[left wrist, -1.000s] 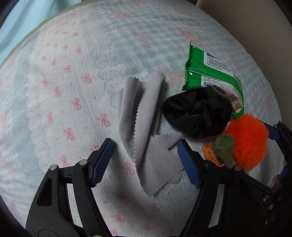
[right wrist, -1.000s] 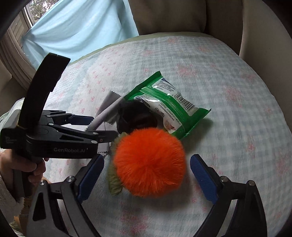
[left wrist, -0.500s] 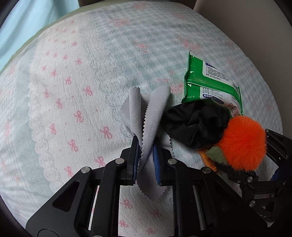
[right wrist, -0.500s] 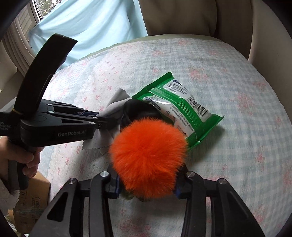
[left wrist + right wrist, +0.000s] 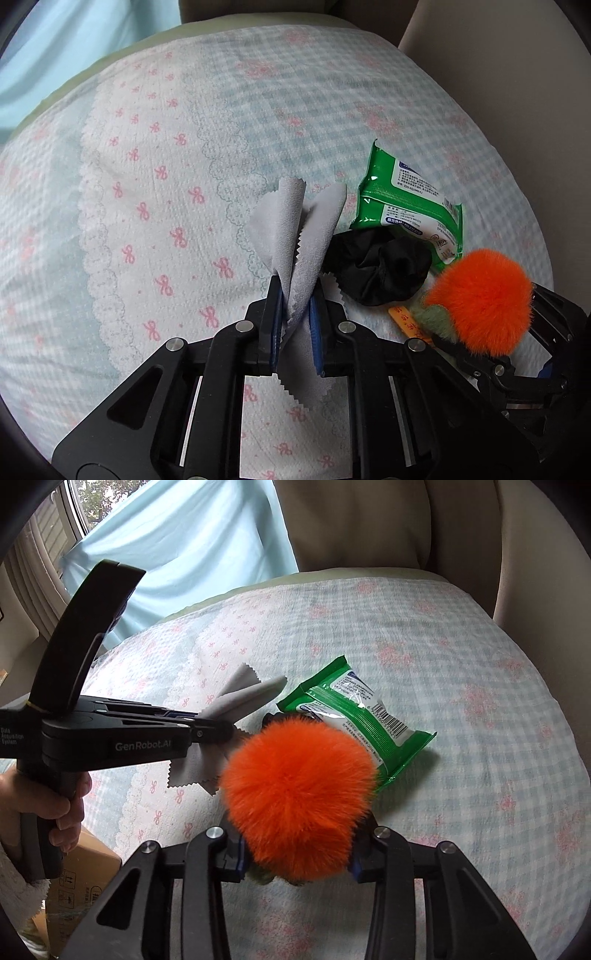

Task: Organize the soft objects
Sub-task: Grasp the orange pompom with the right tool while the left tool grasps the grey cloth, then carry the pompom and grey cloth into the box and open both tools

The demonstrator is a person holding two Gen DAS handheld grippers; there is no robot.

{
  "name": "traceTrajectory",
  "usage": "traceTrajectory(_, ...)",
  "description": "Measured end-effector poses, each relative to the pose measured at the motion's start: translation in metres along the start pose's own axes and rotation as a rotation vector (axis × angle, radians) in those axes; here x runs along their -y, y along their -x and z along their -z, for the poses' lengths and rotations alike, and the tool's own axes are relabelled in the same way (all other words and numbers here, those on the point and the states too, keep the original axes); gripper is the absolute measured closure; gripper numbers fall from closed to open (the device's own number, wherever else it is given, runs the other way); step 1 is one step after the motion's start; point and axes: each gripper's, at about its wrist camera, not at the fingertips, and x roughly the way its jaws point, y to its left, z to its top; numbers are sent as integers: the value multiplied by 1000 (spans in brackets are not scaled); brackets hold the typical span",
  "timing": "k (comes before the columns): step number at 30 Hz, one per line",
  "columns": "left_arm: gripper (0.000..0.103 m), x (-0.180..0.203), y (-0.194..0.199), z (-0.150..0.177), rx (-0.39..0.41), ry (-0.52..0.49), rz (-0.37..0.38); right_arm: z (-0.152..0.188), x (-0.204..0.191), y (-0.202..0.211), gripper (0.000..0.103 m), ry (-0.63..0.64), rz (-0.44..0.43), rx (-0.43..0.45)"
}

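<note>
My left gripper (image 5: 295, 314) is shut on a grey zigzag-edged cloth (image 5: 295, 236), lifted off the patterned cushion; it also shows in the right wrist view (image 5: 243, 698). My right gripper (image 5: 295, 853) is shut on a fluffy orange pom-pom (image 5: 299, 797) with a green felt leaf, held above the cushion; the pom-pom shows at the right of the left wrist view (image 5: 484, 302). A black scrunchie (image 5: 380, 269) lies between them, against a green wet-wipe pack (image 5: 406, 206), seen also in the right wrist view (image 5: 354, 712).
The objects sit on a rounded cushion with a white, blue-check and pink-bow cover (image 5: 147, 177). Beige chair backs (image 5: 369, 524) rise behind and to the right. A light blue curtain (image 5: 192, 539) hangs at the back left. A cardboard box (image 5: 74, 886) stands below the cushion's left edge.
Both grippers closed from open, the left on the grey cloth and the right on the orange pom-pom, and both then lifted their objects off the cushion.
</note>
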Motion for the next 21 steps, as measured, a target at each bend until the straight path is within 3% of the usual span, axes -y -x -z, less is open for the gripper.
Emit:
traceTrajectory(10, 92, 16, 71, -1, 88, 16, -3, -24, -15, 70, 67, 20, 21, 84)
traceTrajectory(21, 92, 39, 211, 19, 246, 58, -16, -57, -67, 196, 67, 71, 47, 179)
